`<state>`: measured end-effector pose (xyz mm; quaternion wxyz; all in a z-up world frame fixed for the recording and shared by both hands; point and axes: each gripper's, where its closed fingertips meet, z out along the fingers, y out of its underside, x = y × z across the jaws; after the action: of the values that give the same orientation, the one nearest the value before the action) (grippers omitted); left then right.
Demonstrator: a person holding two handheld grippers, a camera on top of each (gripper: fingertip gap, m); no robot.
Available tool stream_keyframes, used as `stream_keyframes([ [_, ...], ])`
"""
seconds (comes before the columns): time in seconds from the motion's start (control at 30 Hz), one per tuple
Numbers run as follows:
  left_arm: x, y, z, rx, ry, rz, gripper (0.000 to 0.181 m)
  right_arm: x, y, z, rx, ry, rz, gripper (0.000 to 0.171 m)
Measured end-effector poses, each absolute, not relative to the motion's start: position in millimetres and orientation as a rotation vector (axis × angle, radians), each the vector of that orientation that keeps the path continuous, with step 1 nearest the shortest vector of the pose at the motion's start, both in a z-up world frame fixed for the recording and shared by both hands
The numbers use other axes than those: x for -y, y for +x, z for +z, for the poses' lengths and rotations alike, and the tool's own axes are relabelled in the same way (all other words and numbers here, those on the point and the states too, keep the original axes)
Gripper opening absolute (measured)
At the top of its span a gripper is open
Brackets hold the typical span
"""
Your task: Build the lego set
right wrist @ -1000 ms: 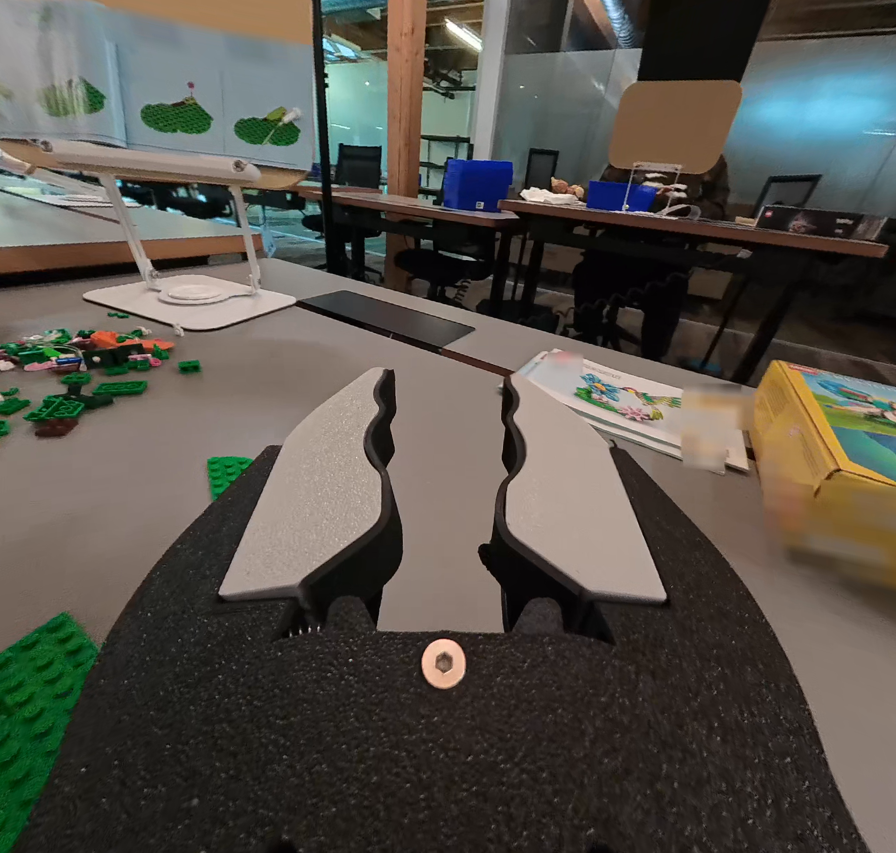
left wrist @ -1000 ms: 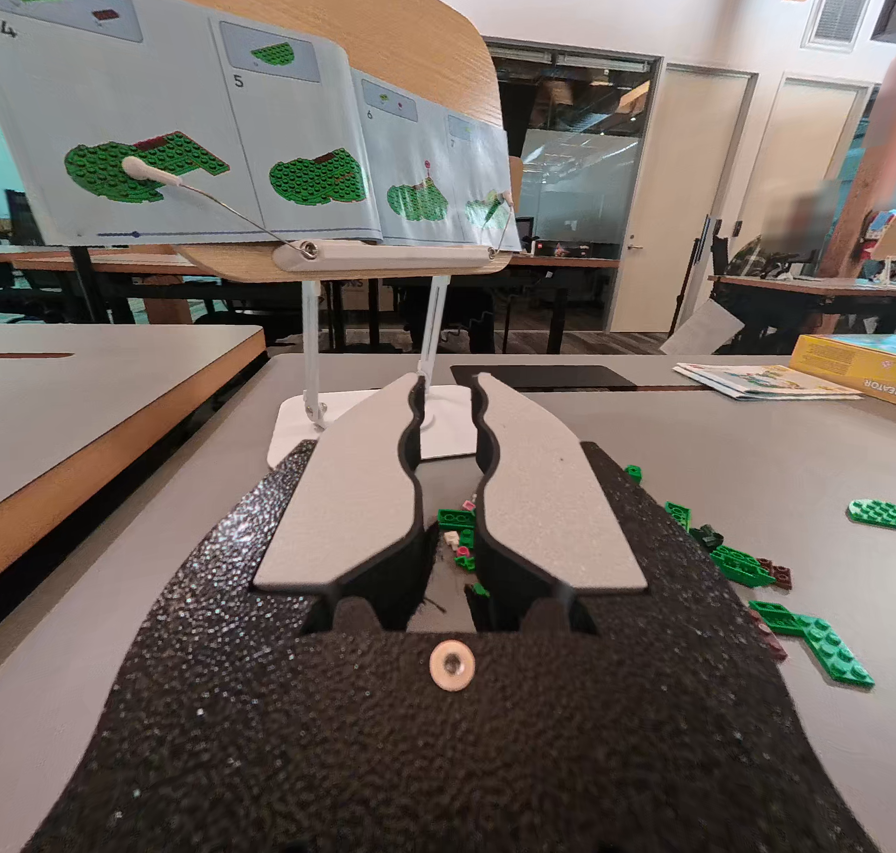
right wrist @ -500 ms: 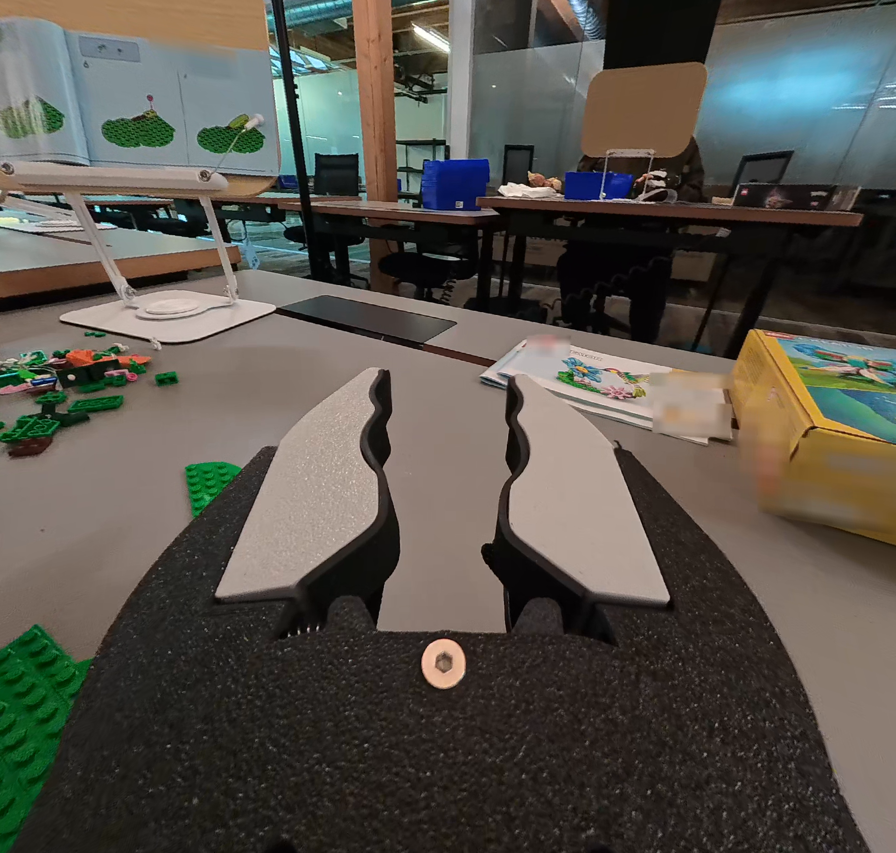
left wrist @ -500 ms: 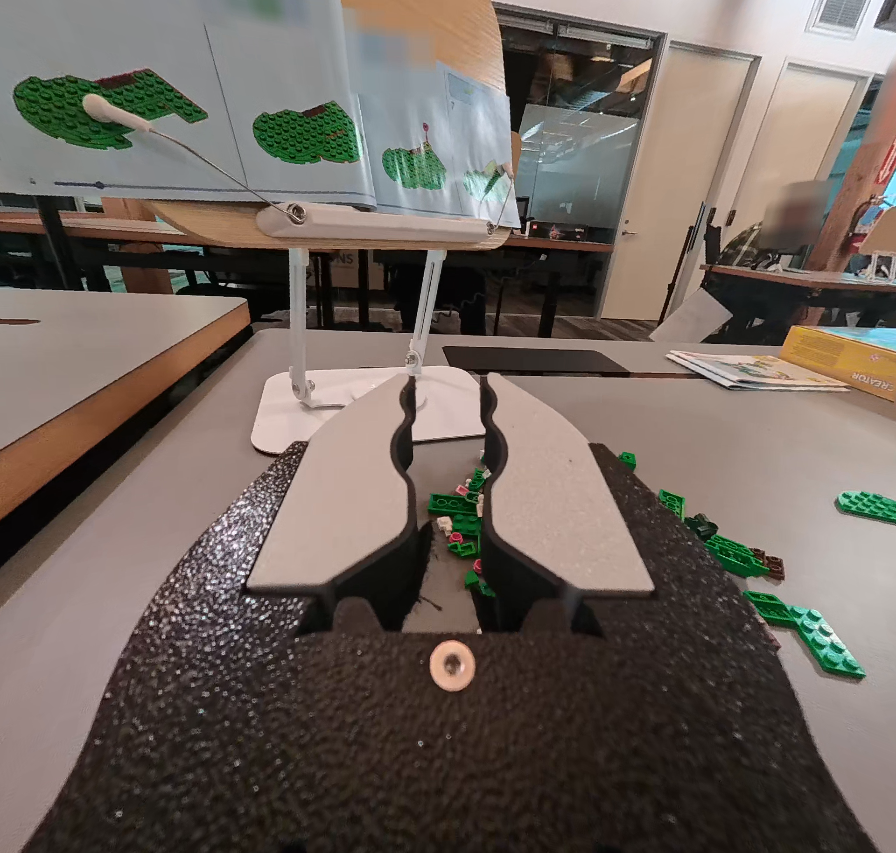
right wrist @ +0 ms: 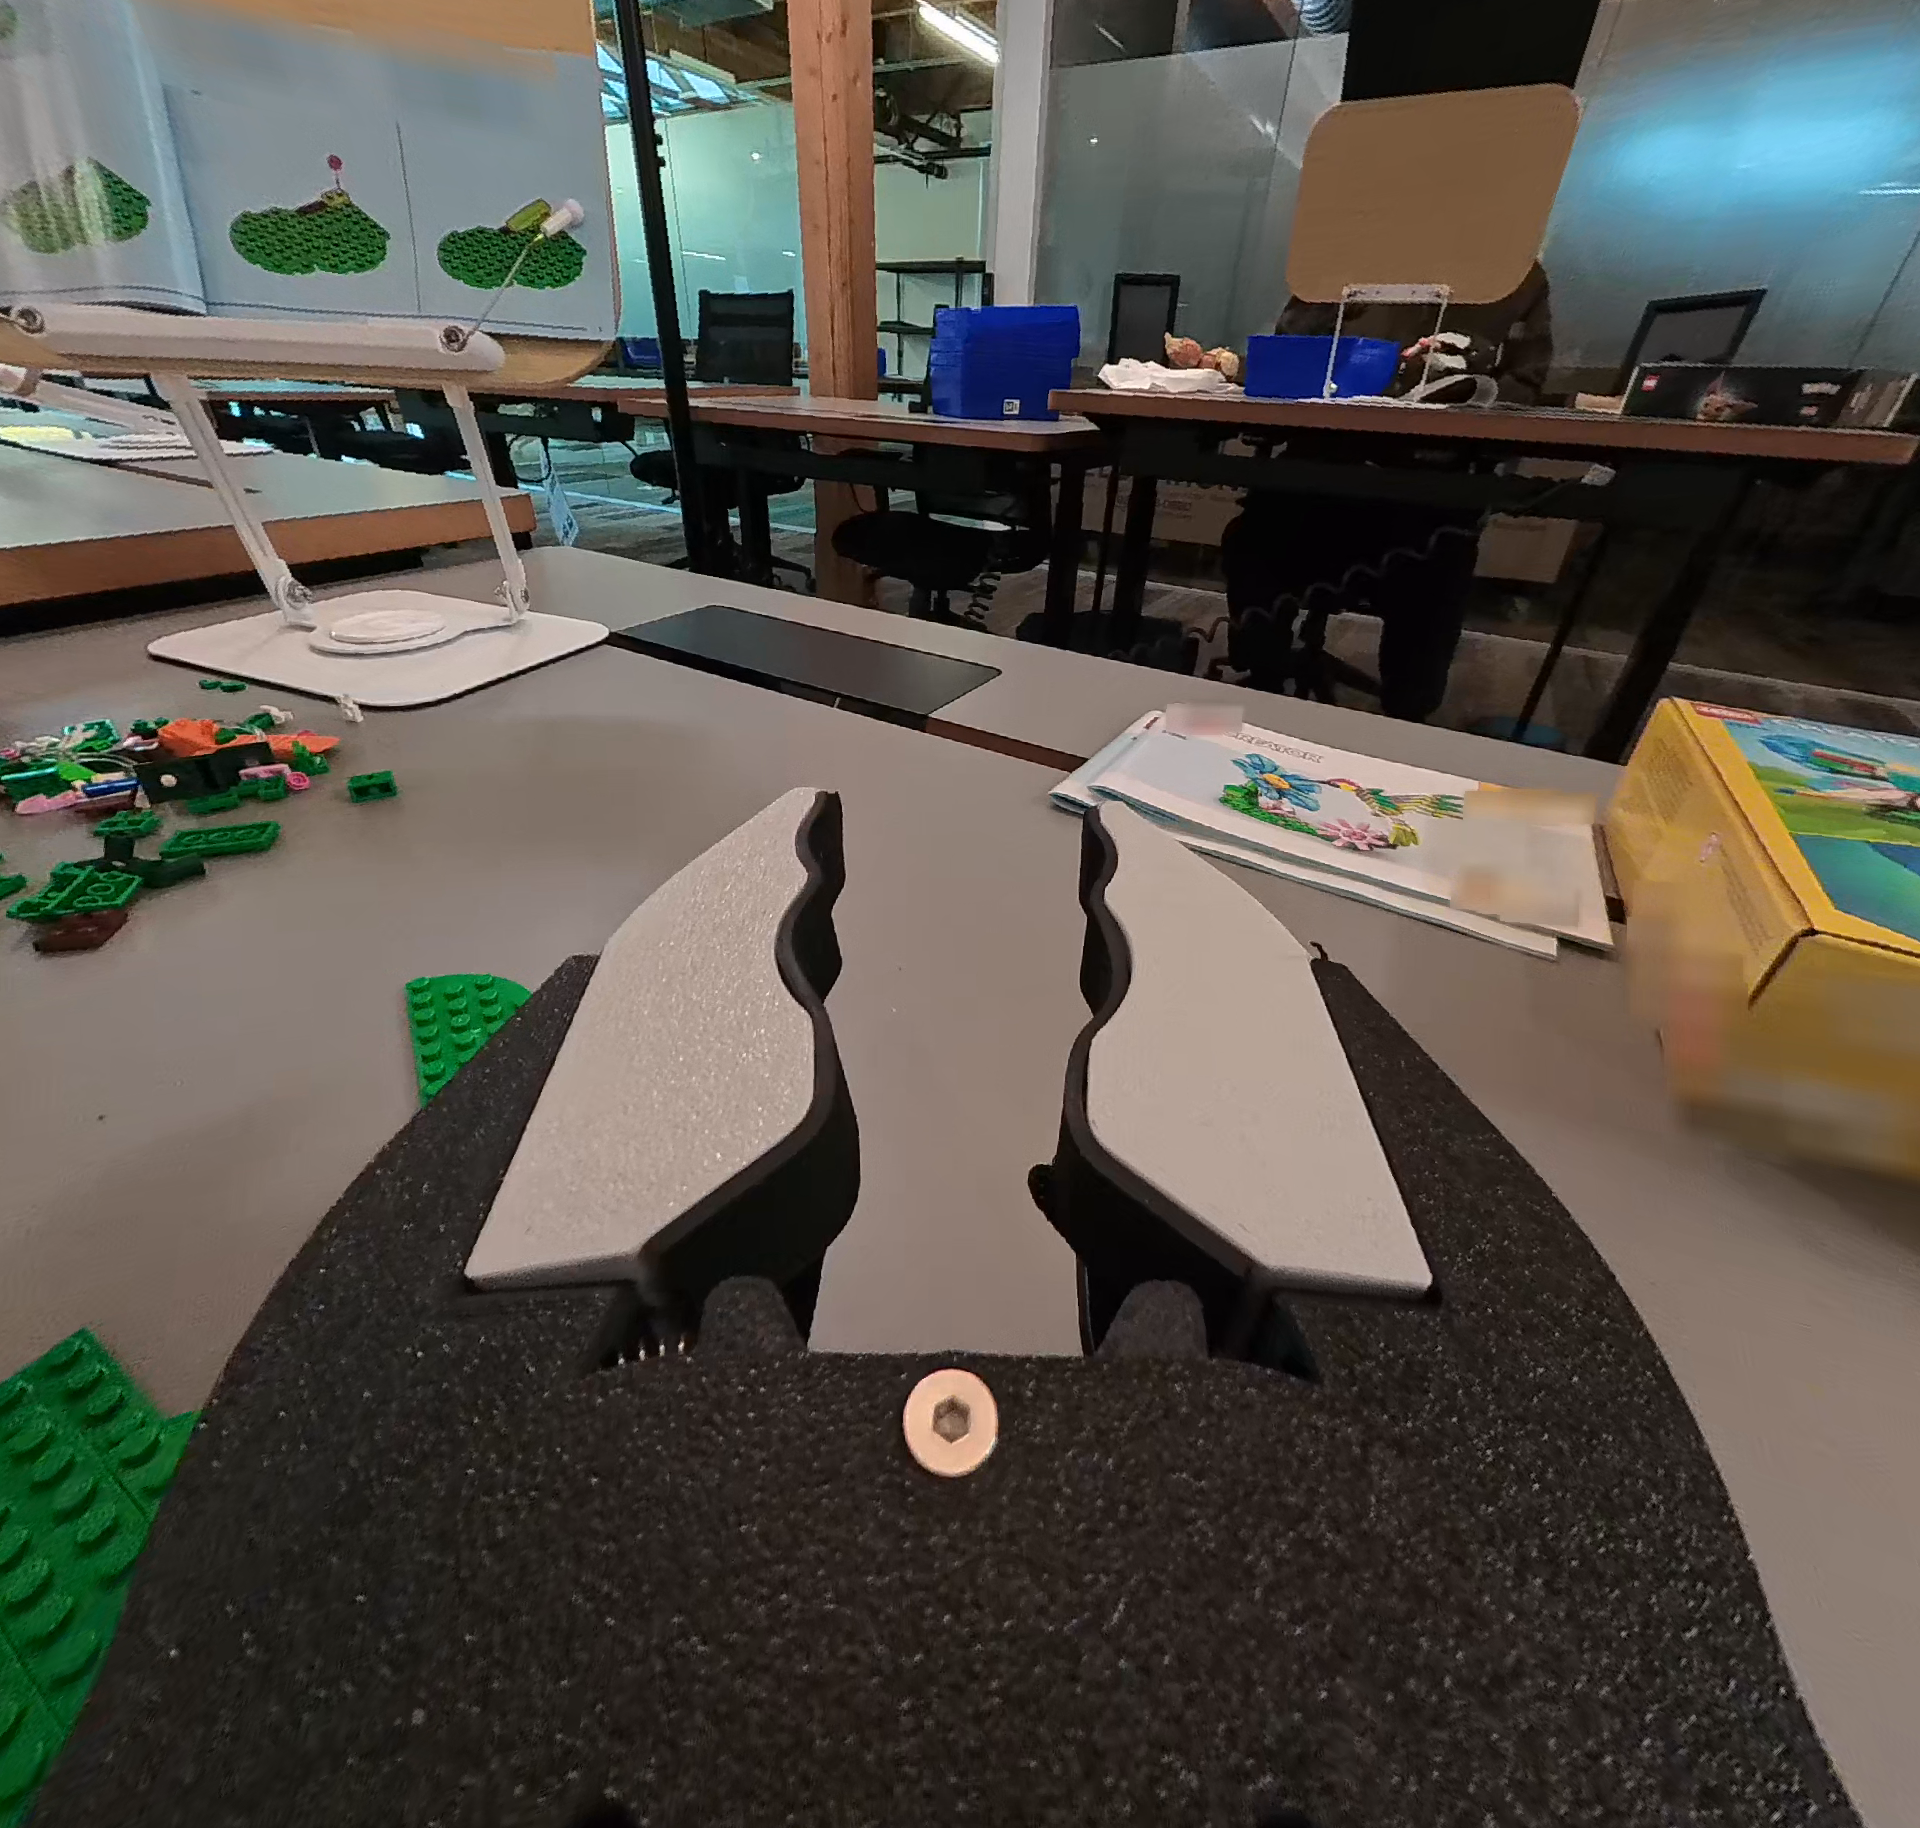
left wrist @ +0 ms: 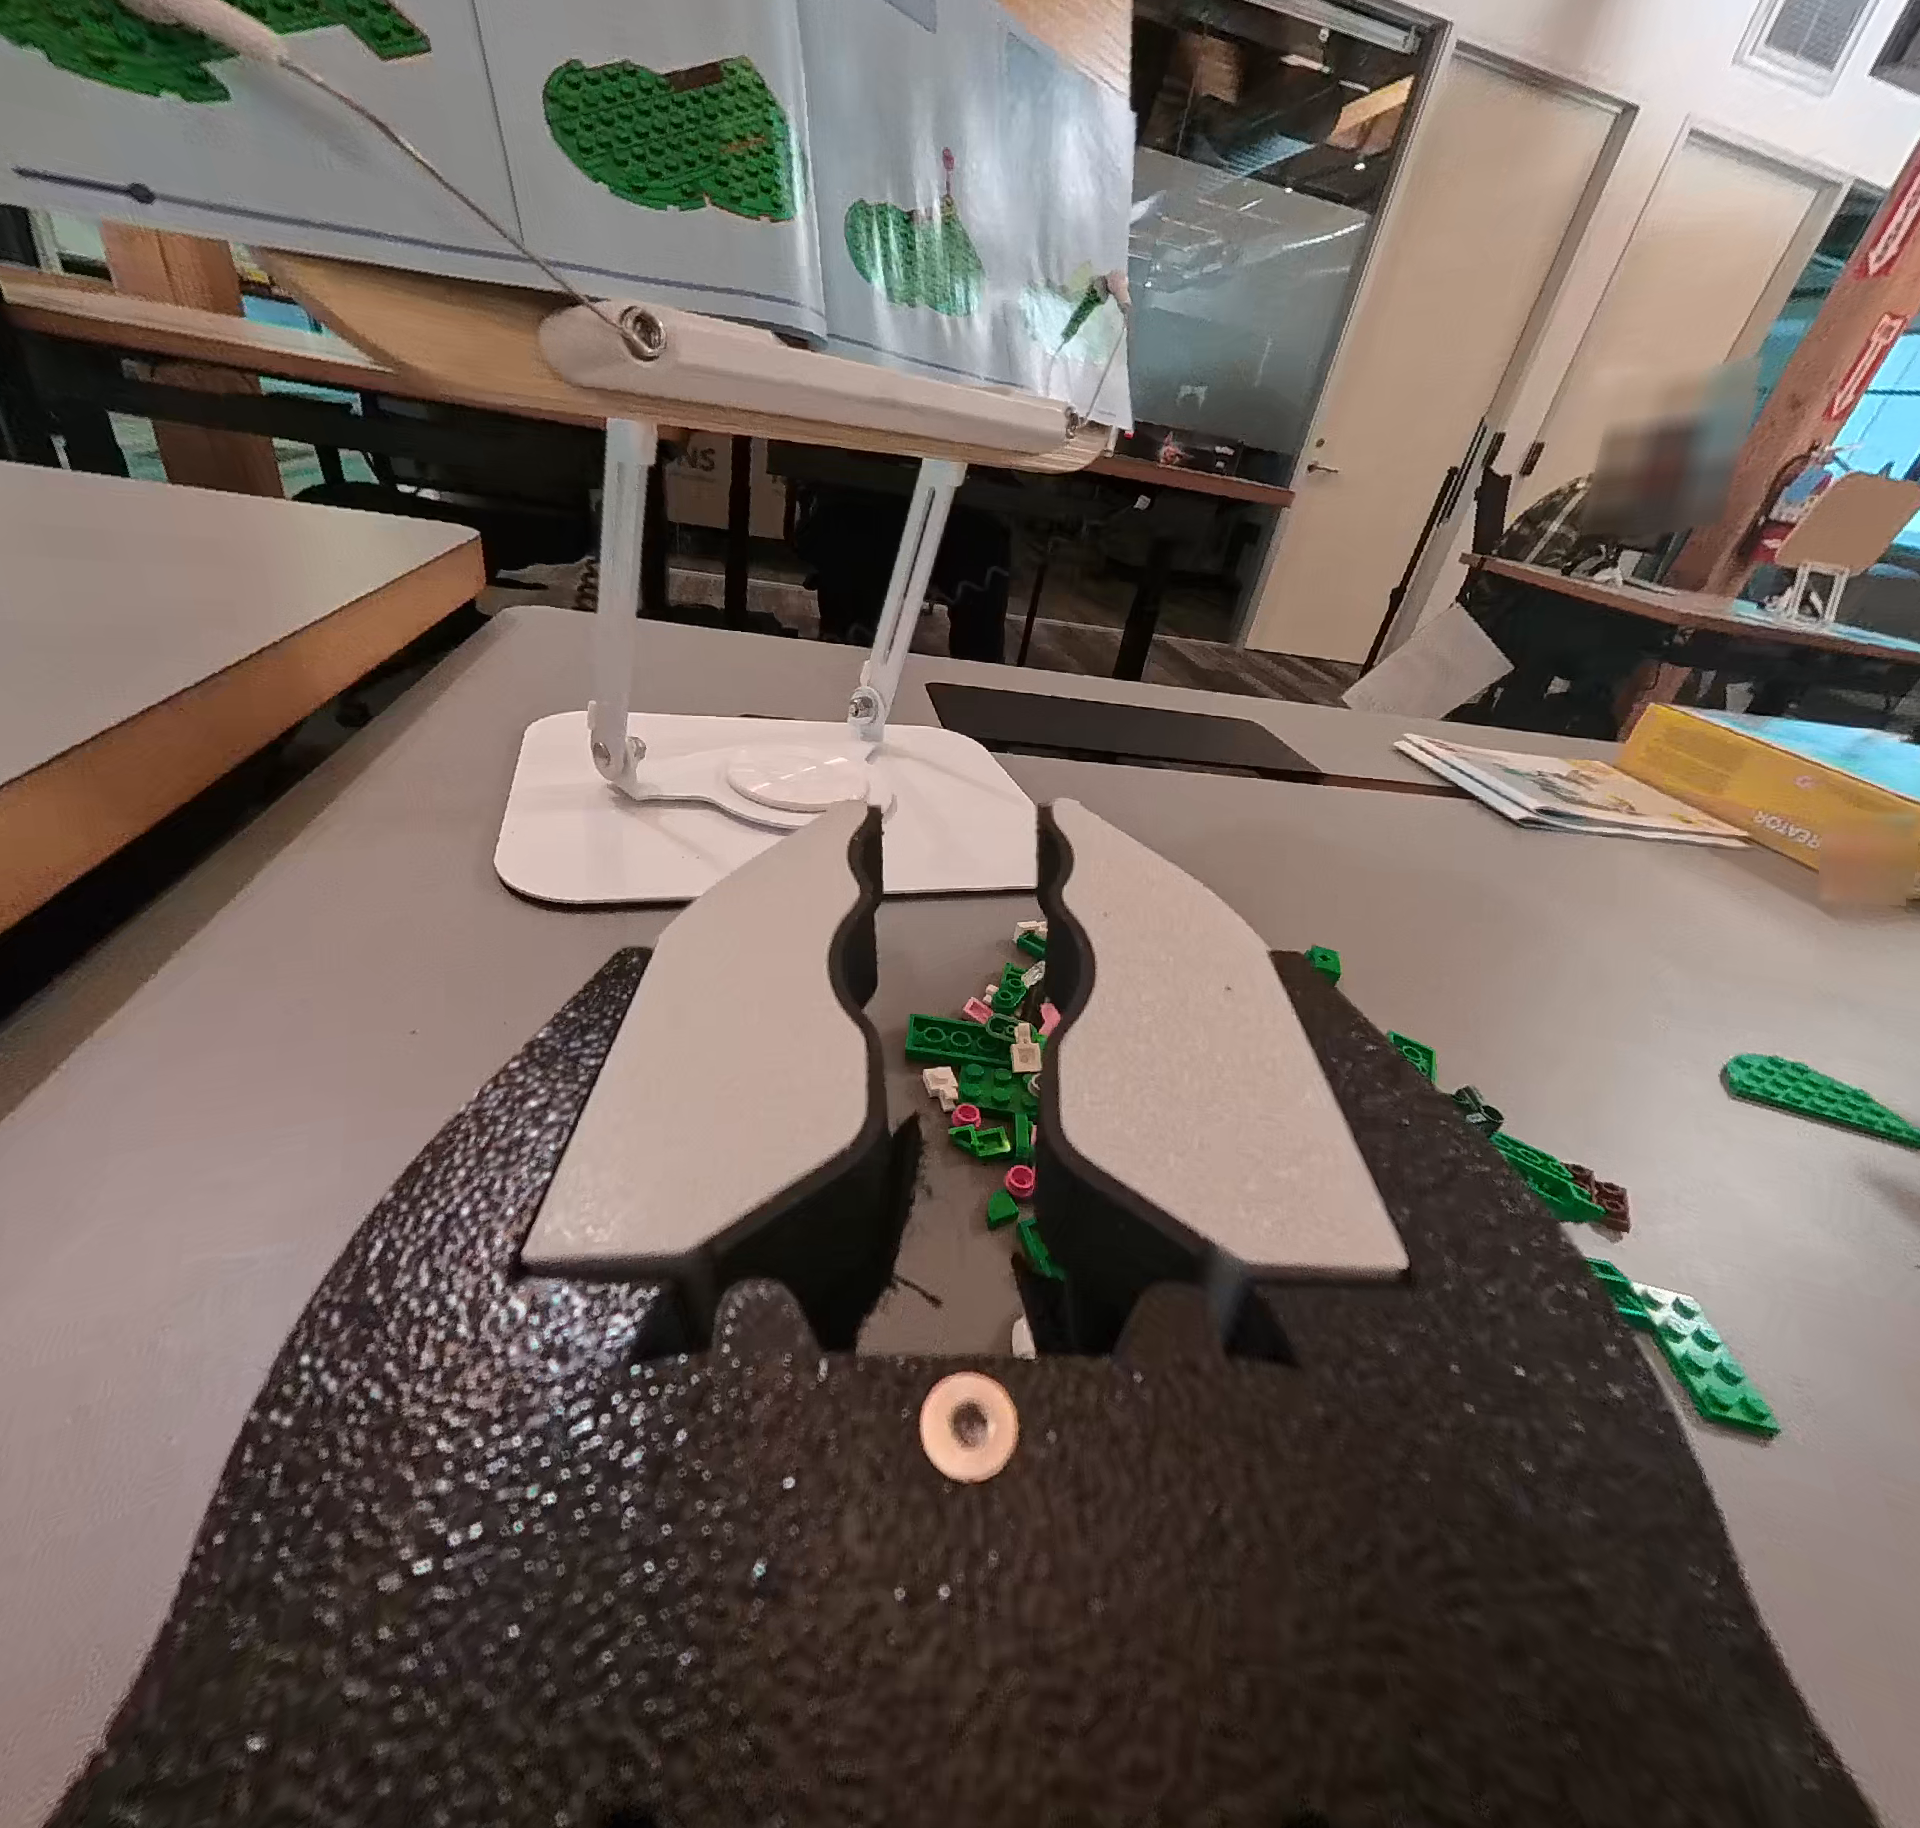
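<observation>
On the far left of the grey counter (right wrist: pixel 935 770) a white book stand (left wrist: pixel 748 812) props up the open instruction booklet (left wrist: pixel 644 116), its pages showing green plate assemblies. In front of the stand's base lies the loose pile of lego pieces (left wrist: pixel 987 1061), mostly green with bits of pink and white; the left claw (left wrist: pixel 958 843) hangs just above it with its fingers spread and nothing between them. A green wedge plate (left wrist: pixel 1813 1098) sits apart to the right of the pile, and a larger green plate (right wrist: pixel 62 1529) lies at the lower left of the right wrist view. The right claw (right wrist: pixel 956 822) is likewise spread and empty over bare counter. Further right rest a second, closed booklet (right wrist: pixel 1320 822) and, just beside it, the yellow lego box (right wrist: pixel 1787 905)
</observation>
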<state>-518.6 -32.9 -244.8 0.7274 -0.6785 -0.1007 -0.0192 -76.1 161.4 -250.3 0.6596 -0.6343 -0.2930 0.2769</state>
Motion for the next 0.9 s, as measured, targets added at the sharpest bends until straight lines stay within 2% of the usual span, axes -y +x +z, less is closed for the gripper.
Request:
stream_keyframes([
  [0.17, 33, -517, -248, 0.209, -1.535, -0.05, 0.029, -160, -82, -253, 0.713, -1.445, 0.606, 0.044],
  [0.33, 37, -518, -237, 0.157, -1.513, 0.054, 0.026, -139, -120, -248, 0.973, -1.476, 0.59, 0.051],
  [0.47, 38, -522, -238, 0.171, -1.506, 0.071, 0.024, -87, -194, -251, 1.35, -1.46, 0.771, 0.036],
  [0.6, 36, -520, -243, 0.174, -1.522, 0.046, 0.024, -31, -263, -282, 1.704, -1.548, 0.923, 0.03],
  [0.7, 36, -520, -243, 0.159, -1.527, 0.075, 0.023, -9, -292, -305, 1.929, -1.48, 0.811, 0.026],
  [0.9, 37, -521, -241, 0.17, -1.518, 0.073, 0.021, 33, -324, -319, 2.251, -1.421, 0.868, 0.018],
])
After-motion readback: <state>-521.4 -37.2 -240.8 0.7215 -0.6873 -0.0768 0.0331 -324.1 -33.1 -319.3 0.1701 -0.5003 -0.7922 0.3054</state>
